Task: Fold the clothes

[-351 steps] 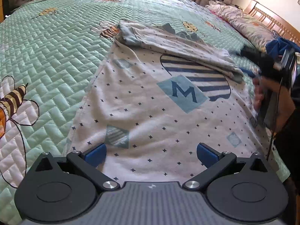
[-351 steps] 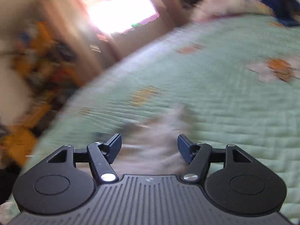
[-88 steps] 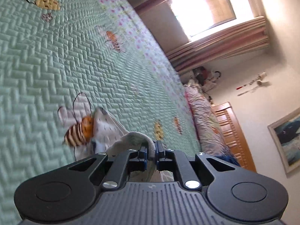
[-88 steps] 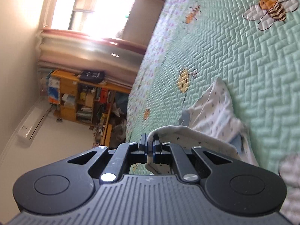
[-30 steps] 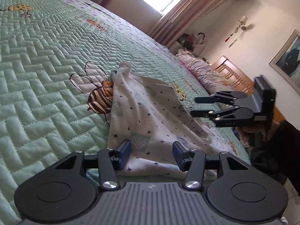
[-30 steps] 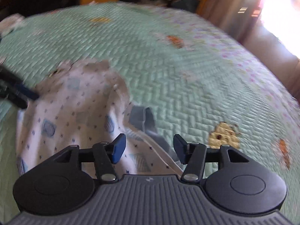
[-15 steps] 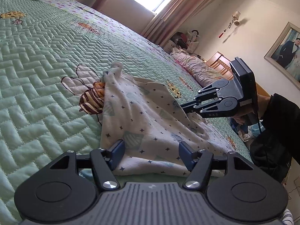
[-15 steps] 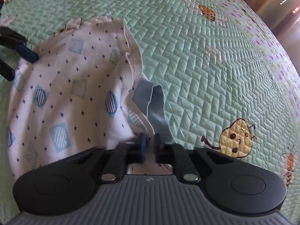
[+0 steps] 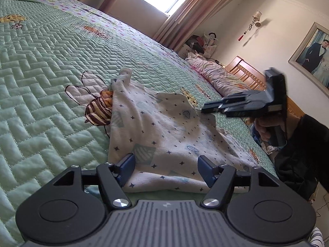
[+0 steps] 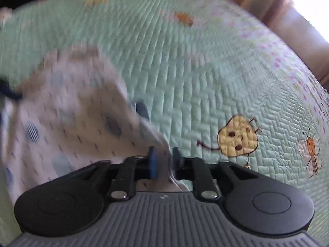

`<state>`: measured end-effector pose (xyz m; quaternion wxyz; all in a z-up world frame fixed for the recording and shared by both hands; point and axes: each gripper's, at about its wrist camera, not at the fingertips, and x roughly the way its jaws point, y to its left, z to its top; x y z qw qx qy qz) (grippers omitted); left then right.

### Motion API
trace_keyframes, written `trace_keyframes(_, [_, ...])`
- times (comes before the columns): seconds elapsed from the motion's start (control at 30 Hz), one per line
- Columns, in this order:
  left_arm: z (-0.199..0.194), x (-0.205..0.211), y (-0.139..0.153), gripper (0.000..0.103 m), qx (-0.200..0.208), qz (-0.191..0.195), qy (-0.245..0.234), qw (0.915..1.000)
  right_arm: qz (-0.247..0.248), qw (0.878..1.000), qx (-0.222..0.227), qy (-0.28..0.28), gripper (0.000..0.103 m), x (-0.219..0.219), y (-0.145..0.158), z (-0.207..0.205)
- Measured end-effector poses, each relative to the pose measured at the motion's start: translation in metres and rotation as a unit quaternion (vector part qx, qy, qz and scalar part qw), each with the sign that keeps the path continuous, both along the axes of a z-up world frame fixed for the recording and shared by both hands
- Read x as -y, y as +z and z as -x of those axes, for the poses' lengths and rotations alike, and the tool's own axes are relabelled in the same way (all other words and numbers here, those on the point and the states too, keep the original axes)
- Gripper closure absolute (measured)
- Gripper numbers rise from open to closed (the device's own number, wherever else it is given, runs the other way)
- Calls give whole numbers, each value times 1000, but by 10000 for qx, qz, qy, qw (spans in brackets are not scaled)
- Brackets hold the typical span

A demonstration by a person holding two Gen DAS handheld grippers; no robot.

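A white garment [image 9: 164, 131] with dark stars and blue patches lies crumpled on the green quilted bedspread [image 9: 41, 65]. My left gripper [image 9: 165, 167] hovers at its near edge, its jaws opening and nothing pressed between them. My right gripper [image 9: 205, 110], held in a person's hand [image 9: 265, 127], reaches in from the right beside a raised flap of the cloth. In the blurred right wrist view the right gripper [image 10: 164, 160] has its jaws opening, and the garment [image 10: 67, 113] edge runs loosely through the narrow gap. A grey-blue cuff or collar [image 10: 141, 107] peeks out beside it.
An embroidered bee [image 9: 98, 109] lies partly under the garment's left side. A pink pillow [image 9: 218, 76] and wooden headboard [image 9: 246, 74] stand at the far right. A framed picture [image 9: 314, 55] hangs on the wall. Open quilt stretches to the left and beyond.
The right gripper, shut on the garment's edge half a second ago, now has its jaws parted and has shifted. The left jaws have widened slightly; the left gripper stayed put.
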<state>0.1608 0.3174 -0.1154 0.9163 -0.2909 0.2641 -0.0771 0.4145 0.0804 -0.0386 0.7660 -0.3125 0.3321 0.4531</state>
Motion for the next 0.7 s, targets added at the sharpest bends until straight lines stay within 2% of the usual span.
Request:
trace_keyframes(0.03, [0, 0, 0, 32, 2, -4, -2, 10000, -257, 9996, -21, -129, 67, 3, 6, 3])
trace_keyframes(0.13, [-1, 1, 0, 31, 8, -23, -10, 10000, -963, 9943, -449, -126, 65, -1, 13, 19])
trace_keyframes(0.2, [-1, 1, 0, 31, 15, -26, -13, 10000, -1115, 9901, -847, -53, 65, -14, 0, 26])
trace_keyframes(0.27, [-1, 1, -1, 31, 24, -13, -15, 10000, -987, 9905, -935, -211, 66, -29, -18, 22])
trace_keyframes(0.33, [0, 0, -1, 31, 31, 6, -15, 10000, -1001, 9879, -845, -837, 68, -30, -27, 0])
trace_keyframes(0.4, [-1, 0, -1, 31, 34, 18, -17, 10000, -1342, 9733, -942, -1605, 66, -12, -24, -22])
trace_keyframes(0.47, [-1, 0, -1, 30, 38, 24, -21, 10000, -1635, 9605, -948, -2042, 64, 8, -16, -25])
trace_keyframes(0.5, [-1, 0, -1, 30, 40, 18, -23, 10000, -1814, 9560, -972, -2093, 64, 16, -12, -21])
trace_keyframes(0.57, [-1, 1, -1, 29, 43, -7, -27, 10000, -2206, 9513, -1256, -1751, 64, 21, -8, 1])
trace_keyframes(0.7, [-1, 2, -1, 29, 49, -42, -31, 10000, -2430, 9325, -2271, -1405, 62, -5, -32, 15])
